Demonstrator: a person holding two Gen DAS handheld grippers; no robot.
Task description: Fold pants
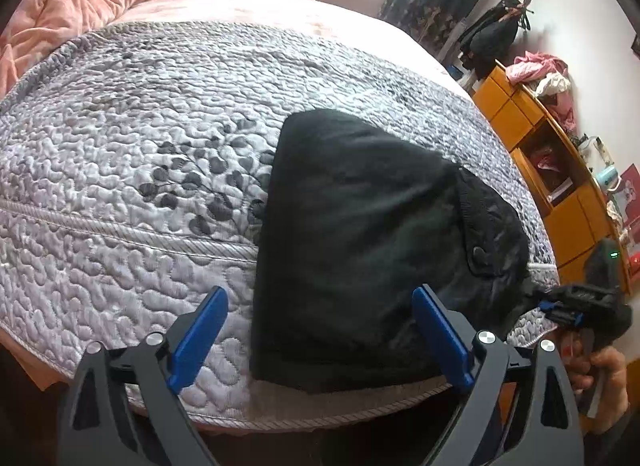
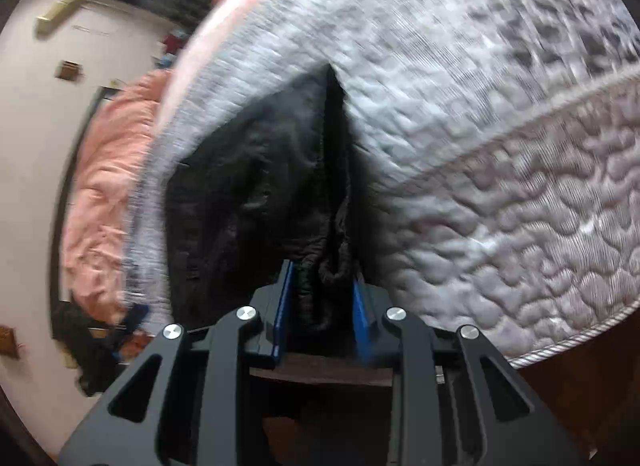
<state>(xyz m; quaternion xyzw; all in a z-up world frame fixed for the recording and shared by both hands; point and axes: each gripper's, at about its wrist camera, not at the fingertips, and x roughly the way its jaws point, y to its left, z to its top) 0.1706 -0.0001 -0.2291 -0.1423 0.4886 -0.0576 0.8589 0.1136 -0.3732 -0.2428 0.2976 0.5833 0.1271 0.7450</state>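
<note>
Here we work over a bed under a grey quilt (image 1: 120,153), where the black pants (image 1: 352,234) lie folded near its front edge. Our left gripper (image 1: 320,342) hovers wide open above them, holding nothing. Our right gripper (image 2: 322,298) is clamped on a bunched corner of the fabric. Pulling that corner too hard could, we judge, drag the folded stack apart.

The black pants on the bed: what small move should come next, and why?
Probably bring the left gripper forward and close it on the near edge of the black pants. Its jaws are wide open and hold nothing, while the right gripper already pinches a bunched corner of the cloth. The pants lie partly folded on the grey quilt, so a second grip would allow an even next fold.
</note>
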